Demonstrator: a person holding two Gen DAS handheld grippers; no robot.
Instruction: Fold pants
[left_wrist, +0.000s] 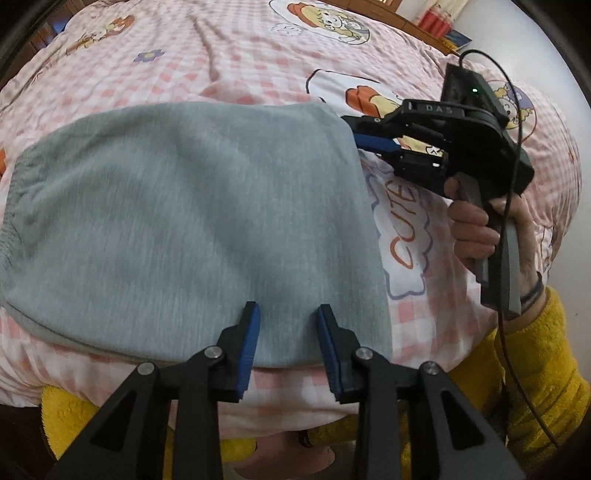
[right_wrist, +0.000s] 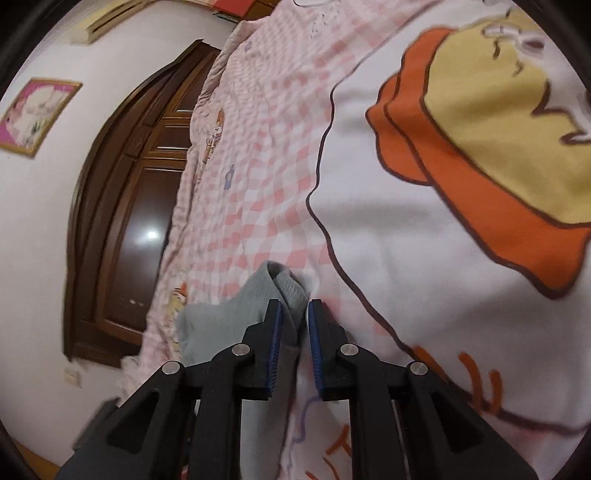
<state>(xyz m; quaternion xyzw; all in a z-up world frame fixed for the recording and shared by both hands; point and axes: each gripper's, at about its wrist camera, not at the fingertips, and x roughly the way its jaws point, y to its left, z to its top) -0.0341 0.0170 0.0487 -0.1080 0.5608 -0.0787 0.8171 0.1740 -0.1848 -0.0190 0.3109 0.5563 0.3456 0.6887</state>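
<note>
The grey pants (left_wrist: 192, 221) lie folded into a wide rectangle on the pink checked bed cover (left_wrist: 240, 62), with the elastic waistband at the left. My left gripper (left_wrist: 288, 310) is open and hovers over the near edge of the pants, holding nothing. My right gripper (left_wrist: 356, 133) sits at the far right corner of the pants, held by a hand in a yellow sleeve (left_wrist: 528, 354). In the right wrist view my right gripper (right_wrist: 295, 306) has its jaws narrowly apart around a bunched corner of the grey fabric (right_wrist: 284, 288).
The bed cover has cartoon prints, one with orange "CUTE" lettering (left_wrist: 402, 229). A dark wooden door (right_wrist: 136, 206) and a framed picture (right_wrist: 37, 114) are on the white wall beyond the bed. A cable (left_wrist: 513, 184) hangs from the right gripper.
</note>
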